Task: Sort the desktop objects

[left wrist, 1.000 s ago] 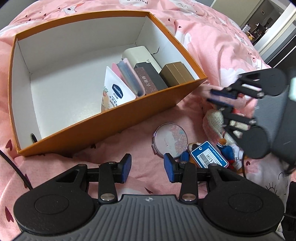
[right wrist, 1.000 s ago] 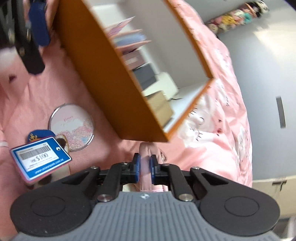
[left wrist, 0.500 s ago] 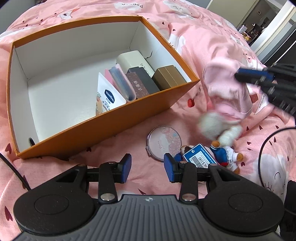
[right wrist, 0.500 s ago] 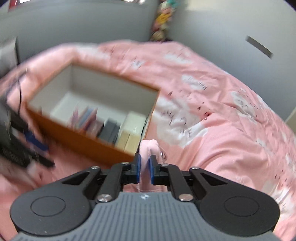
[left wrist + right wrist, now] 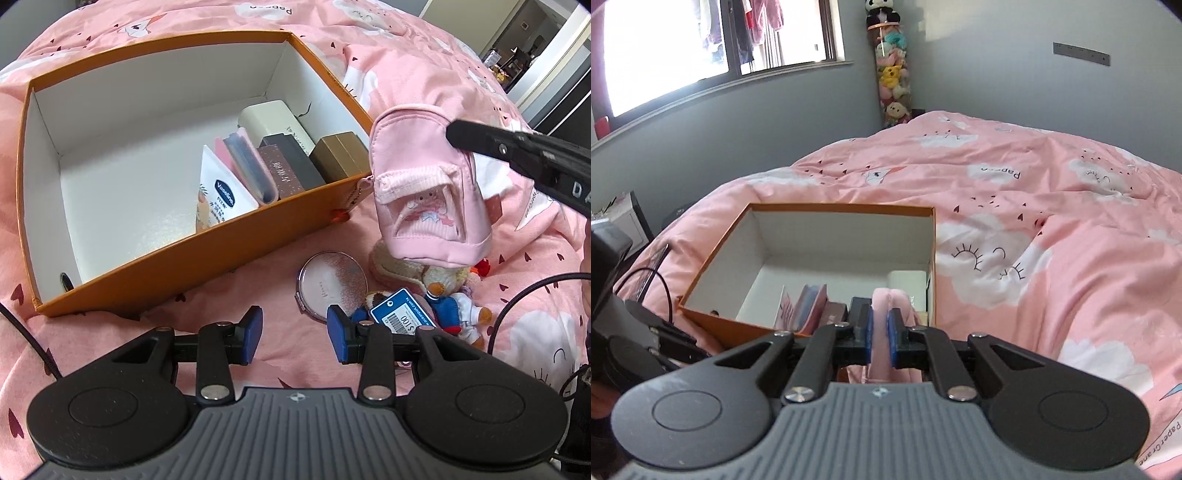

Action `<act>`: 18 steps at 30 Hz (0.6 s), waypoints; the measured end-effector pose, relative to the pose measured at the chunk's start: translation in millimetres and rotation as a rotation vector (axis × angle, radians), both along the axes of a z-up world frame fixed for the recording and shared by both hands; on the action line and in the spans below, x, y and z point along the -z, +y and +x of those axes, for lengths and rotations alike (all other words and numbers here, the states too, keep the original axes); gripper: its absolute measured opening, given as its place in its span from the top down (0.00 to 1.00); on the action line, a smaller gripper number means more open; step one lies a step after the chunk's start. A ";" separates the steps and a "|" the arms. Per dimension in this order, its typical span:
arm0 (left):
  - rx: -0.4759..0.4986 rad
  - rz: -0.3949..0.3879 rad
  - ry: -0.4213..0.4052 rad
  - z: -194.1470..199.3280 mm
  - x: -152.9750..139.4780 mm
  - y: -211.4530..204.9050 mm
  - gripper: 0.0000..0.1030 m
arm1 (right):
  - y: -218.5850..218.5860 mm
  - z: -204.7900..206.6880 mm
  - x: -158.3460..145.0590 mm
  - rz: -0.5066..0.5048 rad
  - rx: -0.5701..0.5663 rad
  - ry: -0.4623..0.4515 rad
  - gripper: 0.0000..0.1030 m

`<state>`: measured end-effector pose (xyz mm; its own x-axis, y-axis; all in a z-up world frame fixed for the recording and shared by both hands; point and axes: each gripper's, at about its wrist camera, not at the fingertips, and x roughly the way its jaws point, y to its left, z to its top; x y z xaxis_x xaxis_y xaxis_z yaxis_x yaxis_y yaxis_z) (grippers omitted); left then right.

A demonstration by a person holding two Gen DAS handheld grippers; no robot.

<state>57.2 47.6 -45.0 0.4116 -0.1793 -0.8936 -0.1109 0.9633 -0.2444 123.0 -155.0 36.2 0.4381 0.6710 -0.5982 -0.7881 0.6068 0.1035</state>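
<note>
An orange box (image 5: 207,236) with white walls lies on the pink bedding. It holds a Vaseline tube (image 5: 221,195), a pink card holder (image 5: 251,166), dark boxes, a brown box (image 5: 340,157) and a white case (image 5: 269,118). My right gripper (image 5: 456,134) is shut on a pink backpack-shaped pouch (image 5: 428,192), which hangs in the air just right of the box's near corner. In the right wrist view the pouch (image 5: 886,299) is pinched between the blue pads of that gripper (image 5: 881,332), with the box (image 5: 842,210) ahead. My left gripper (image 5: 295,332) stands open over the bedding, nothing between its fingers.
Under the pouch lie a round compact mirror (image 5: 332,280), a cream knitted item (image 5: 395,266) and a small plush toy (image 5: 458,310) with a blue barcode tag (image 5: 402,317). A black cable (image 5: 524,295) runs at the right. Grey walls and a window (image 5: 701,44) stand behind the bed.
The right gripper has risen and rolled with the pink pouch in it, lifting it off the bedding until it hangs beside the box's corner. The left gripper stayed put.
</note>
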 end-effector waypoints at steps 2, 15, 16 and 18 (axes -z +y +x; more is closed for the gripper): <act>-0.001 0.000 0.001 0.6 0.6 0.6 0.57 | -2.4 -2.9 0.9 -0.034 -0.017 0.008 0.91; 0.016 0.008 -0.002 2.2 0.4 -7.5 0.57 | -33.4 3.7 43.0 -0.178 0.036 0.170 0.89; 0.016 0.009 -0.002 2.3 0.4 -7.8 0.57 | -32.1 4.2 42.3 -0.187 0.035 0.163 0.87; 0.016 0.011 0.000 3.1 0.7 -8.1 0.57 | -30.6 5.1 39.9 -0.210 0.031 0.145 0.76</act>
